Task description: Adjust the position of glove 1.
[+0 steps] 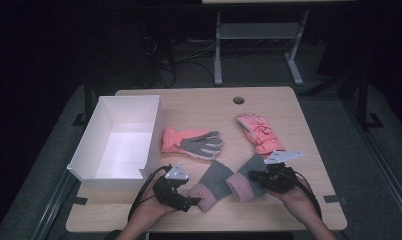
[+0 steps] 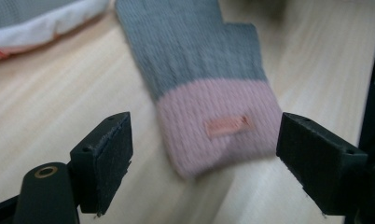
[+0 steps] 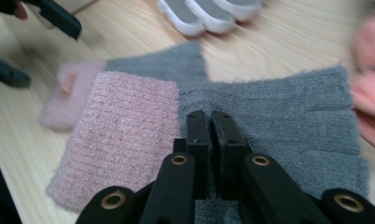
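Two grey-and-pink knit mittens lying near the table's (image 1: 289, 107) front edge: left mitten (image 1: 212, 183) flat, right mitten (image 1: 245, 181) overlapping its cuff, partly hidden under the right gripper (image 3: 211, 140). That gripper's jaws are clamping shut on the right mitten's edge. Left gripper (image 2: 202, 154) is hovering wide open, jaws straddling the left mitten's pink cuff. Two more: grey-palmed orange glove (image 1: 193, 142) lying beside the white box (image 1: 154, 131), pink ski glove (image 1: 259, 132) farther right, blurred.

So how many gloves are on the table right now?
4. Two grey-and-pink knit gloves sit at the near edge, one before the left gripper, one under the right gripper. A coral grey-palmed glove lies beside the white box; a pink glove far right.
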### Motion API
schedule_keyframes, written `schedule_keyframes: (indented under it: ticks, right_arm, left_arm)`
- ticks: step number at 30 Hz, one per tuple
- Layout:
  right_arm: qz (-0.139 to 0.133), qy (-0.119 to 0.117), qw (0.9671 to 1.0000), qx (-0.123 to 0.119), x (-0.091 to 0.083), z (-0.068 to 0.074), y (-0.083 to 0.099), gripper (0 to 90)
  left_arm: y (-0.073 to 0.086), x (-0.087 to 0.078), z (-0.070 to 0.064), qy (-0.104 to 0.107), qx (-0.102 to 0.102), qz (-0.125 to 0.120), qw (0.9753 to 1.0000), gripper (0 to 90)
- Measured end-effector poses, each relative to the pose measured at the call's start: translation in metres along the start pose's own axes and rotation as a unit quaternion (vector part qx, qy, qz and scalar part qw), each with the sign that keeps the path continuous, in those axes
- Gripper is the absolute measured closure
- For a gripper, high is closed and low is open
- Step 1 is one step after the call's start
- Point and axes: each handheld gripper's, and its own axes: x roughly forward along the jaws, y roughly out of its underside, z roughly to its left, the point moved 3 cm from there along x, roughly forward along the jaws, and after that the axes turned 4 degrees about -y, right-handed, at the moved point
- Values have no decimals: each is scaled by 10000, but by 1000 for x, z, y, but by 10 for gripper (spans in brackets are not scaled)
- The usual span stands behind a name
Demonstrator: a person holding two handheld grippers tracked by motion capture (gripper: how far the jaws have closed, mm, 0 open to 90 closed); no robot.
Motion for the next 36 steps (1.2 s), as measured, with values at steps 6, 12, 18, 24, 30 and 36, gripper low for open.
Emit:
schedule_keyframes:
  ticks: [6,12,18,24,30,36]
  right_arm:
    - [31,-194,9995,-232,23,21,-23,862]
    - [112,-431,9979,-463,48,40,-41,861]
    - [284,-608,9958,-618,68,52,-46,861]
    - [454,-687,9944,-670,80,60,-44,860]
    - [510,-606,9944,-702,87,60,-42,859]
    - [616,-578,9943,-651,96,59,-36,769]
  left_arm:
    - [14,-10,-7,-45,6,-27,10000,173]
    - [20,-16,-3,-109,-36,-80,9999,170]
    - [26,-19,-1,-195,-152,-68,9997,170]
    - [30,-21,-1,-262,-220,-94,9994,170]
    - [31,-21,0,-253,-251,-81,9993,170]
    - [31,-20,0,-245,-248,-61,9994,170]
